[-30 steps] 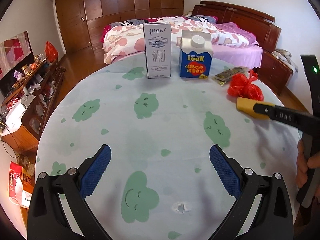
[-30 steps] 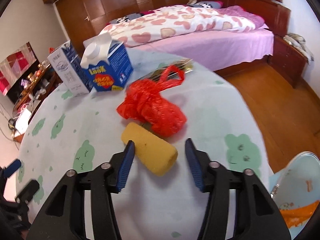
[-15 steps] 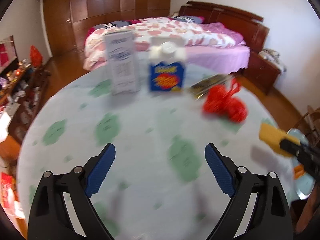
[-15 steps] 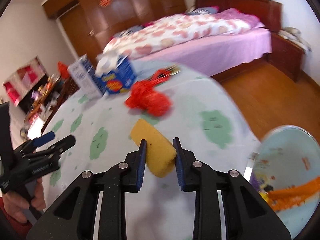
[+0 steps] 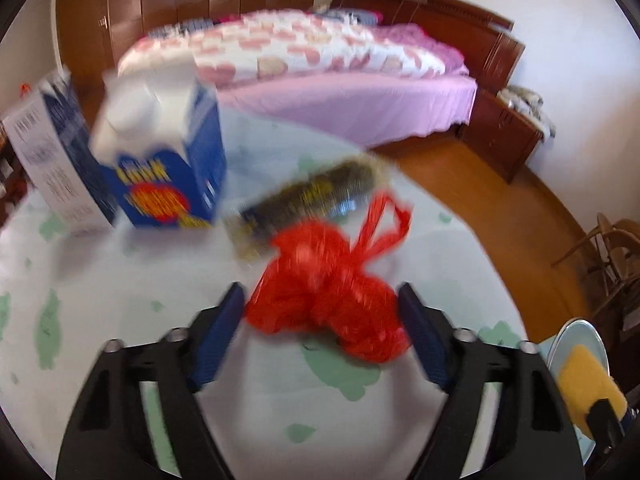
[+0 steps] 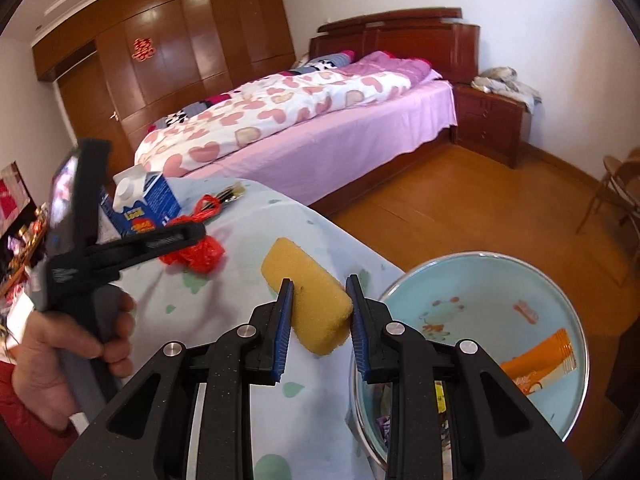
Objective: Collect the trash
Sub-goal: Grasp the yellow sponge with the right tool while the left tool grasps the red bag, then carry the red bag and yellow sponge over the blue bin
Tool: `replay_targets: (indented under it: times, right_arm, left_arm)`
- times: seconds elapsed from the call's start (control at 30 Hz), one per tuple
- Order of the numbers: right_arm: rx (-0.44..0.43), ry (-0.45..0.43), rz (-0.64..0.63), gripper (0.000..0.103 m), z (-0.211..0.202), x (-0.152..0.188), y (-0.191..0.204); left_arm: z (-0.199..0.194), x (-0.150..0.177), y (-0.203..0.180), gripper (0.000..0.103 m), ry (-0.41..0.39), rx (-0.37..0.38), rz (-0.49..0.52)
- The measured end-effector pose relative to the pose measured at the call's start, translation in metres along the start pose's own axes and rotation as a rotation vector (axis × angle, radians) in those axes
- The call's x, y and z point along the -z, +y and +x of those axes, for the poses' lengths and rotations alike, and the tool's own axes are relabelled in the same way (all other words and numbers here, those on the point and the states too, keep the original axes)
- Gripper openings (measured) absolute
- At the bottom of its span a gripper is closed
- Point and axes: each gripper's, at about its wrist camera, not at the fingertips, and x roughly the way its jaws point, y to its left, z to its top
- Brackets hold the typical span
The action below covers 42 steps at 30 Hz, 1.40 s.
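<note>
Two blue pads of the left gripper [image 5: 320, 336] flank the red plastic bag [image 5: 328, 300] at lower centre of the left wrist view, jaws closing but not yet pressing. The bag looks light, crinkly and slippery — best pinched across its bunched middle, not the loose handles. Behind it, upper left, stand a blue carton [image 5: 160, 160] and a white carton [image 5: 52, 156], with a dark wrapper [image 5: 312, 196] between.

In the right wrist view, the right gripper [image 6: 320, 320] pinches a yellow sponge [image 6: 308, 300] at centre — soft, light, squashing slightly — beside the bin [image 6: 480, 264] at lower right.
</note>
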Motion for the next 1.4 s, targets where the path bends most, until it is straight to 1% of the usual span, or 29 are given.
replay_targets:
  times: [0.03, 0.07, 0.1, 0.13, 0.17, 0.2, 0.3, 0.37, 0.47, 0.6, 0.67, 0.8, 0.83, 1.0, 1.17, 1.3, 1.4]
  right_arm:
    - [-0.001, 0.002, 0.003, 0.027, -0.002, -0.001, -0.006]
    - [-0.003, 0.003, 0.003, 0.027, -0.001, -0.002, -0.005]
    - [-0.004, 0.003, 0.006, 0.027, -0.006, -0.002, -0.013]
    - [-0.006, 0.002, 0.008, 0.027, -0.009, -0.001, -0.017]
    - [-0.007, 0.000, 0.013, 0.027, -0.013, 0.000, -0.021]
    - [-0.009, -0.005, 0.019, 0.027, -0.016, 0.001, -0.021]
    - [-0.017, -0.026, 0.032, 0.027, -0.022, 0.007, -0.018]
    - [-0.002, -0.053, 0.023, 0.027, -0.030, 0.014, -0.011]
    - [-0.009, -0.059, 0.023, 0.027, -0.033, 0.026, -0.001]
    - [-0.024, -0.054, 0.018, 0.027, -0.040, 0.033, 0.002]
    - [-0.041, -0.052, 0.011, 0.027, -0.047, 0.038, 0.006]
    - [-0.041, -0.070, -0.022, 0.027, -0.062, 0.048, 0.014]
    - [-0.040, -0.071, -0.028, 0.027, -0.065, 0.052, 0.021]
    - [-0.042, -0.068, -0.038, 0.027, -0.079, 0.066, 0.023]
    - [-0.039, -0.070, -0.046, 0.027, -0.089, 0.074, 0.023]
    - [-0.036, -0.068, -0.034, 0.027, -0.099, 0.078, 0.014]
    - [-0.022, -0.083, -0.049, 0.027, -0.106, 0.080, 0.011]
  left_arm:
    - [0.005, 0.003, 0.001, 0.062, 0.017, 0.008, -0.011]
    - [0.004, 0.005, 0.000, 0.045, -0.006, -0.004, 0.005]
    - [0.004, 0.006, -0.001, 0.039, -0.004, 0.003, 0.015]
    - [0.001, 0.006, 0.002, 0.032, 0.002, 0.029, 0.004]
    - [-0.001, 0.007, 0.005, 0.028, 0.005, 0.039, -0.007]
    - [-0.005, 0.008, 0.007, 0.027, 0.003, 0.043, -0.014]
    - [-0.027, 0.017, 0.015, 0.027, -0.027, 0.016, -0.004]
    - [-0.047, 0.028, 0.020, 0.027, -0.048, -0.006, 0.006]
    - [-0.075, 0.047, 0.025, 0.027, -0.076, -0.051, 0.027]
    - [-0.106, 0.078, 0.035, 0.028, -0.102, -0.119, 0.039]
    - [-0.116, 0.090, 0.040, 0.028, -0.099, -0.123, 0.036]
    - [-0.130, 0.113, 0.044, 0.028, -0.089, -0.137, 0.017]
    - [-0.134, 0.120, 0.044, 0.028, -0.088, -0.145, 0.019]
    - [-0.149, 0.144, 0.036, 0.028, -0.089, -0.146, 0.042]
    - [-0.163, 0.156, 0.024, 0.028, -0.100, -0.147, 0.074]
    - [-0.174, 0.162, 0.014, 0.028, -0.111, -0.148, 0.094]
    - [-0.179, 0.167, 0.008, 0.028, -0.111, -0.144, 0.103]
